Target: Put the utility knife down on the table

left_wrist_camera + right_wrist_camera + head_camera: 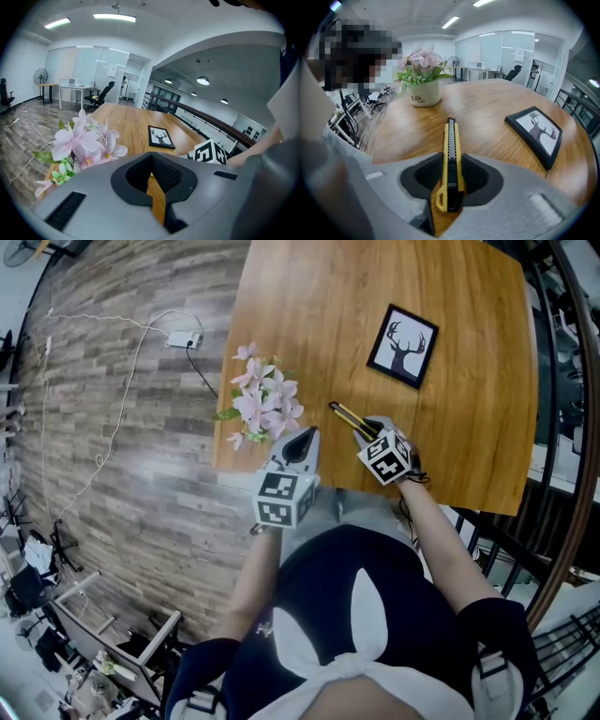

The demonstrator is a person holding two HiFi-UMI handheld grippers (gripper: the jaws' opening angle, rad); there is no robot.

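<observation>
Right claw point(451, 161), over the table point(487, 117) between framed picture point(534, 133) and potted flowers point(423, 79), is clamped on the utility knife point(451, 136), which I hold pointing forward. My left claw point(151, 155) has jaws together, empty, near the flowers.

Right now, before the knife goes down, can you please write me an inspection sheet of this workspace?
Surface: wooden table, smooth top.
Job's things: yellow utility knife, not yet laid down, tip pointing away from the person.
Clutter: potted pink flowers at the table's edge; framed deer picture lying flat.
Grippers: right claw shut on the utility knife; left claw shut, nothing in it.
Cables: white cable running to a power strip on the floor.
Surroundings: black railing; office desks behind.
</observation>
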